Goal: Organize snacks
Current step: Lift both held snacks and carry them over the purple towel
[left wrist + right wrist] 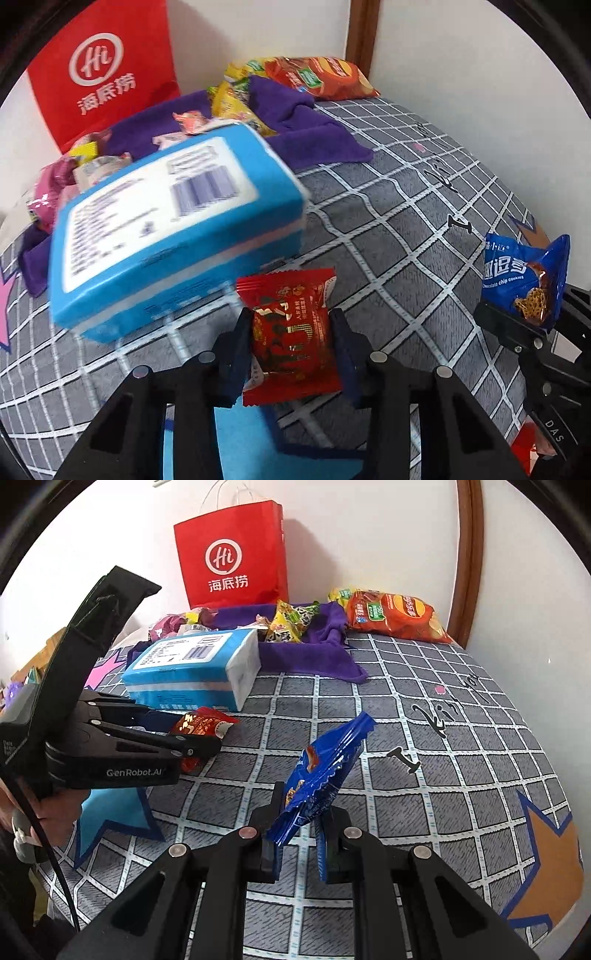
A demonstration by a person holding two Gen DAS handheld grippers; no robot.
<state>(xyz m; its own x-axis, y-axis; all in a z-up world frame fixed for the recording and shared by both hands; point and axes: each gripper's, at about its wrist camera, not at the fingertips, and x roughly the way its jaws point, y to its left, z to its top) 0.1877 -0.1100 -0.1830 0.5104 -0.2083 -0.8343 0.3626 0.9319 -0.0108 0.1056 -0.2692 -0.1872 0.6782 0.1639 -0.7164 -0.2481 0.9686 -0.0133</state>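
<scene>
Presumably both packets should be carried level to the purple cloth (pixel 310 653): the red candy packet (pixel 291 339) is pinched in the left gripper (pixel 291 350), the blue chocolate chip cookie packet (pixel 317 782) edgewise in the right gripper (pixel 299 834), above the checked bedspread (pixel 424 775).

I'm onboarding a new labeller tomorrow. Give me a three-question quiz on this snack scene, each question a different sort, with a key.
1. True or false: both tongs hold a snack packet.
2. Which packet do the right tongs hold? A) red packet B) blue cookie packet C) orange chip bag
3. Fill in: the yellow snack packs lie on a ______ cloth.

Key:
1. True. The left tongs grip the red packet; the right grip the other.
2. B, the blue cookie packet. The orange chip bag lies by the wall.
3. Purple: the purple cloth, behind the blue tissue pack.
</scene>
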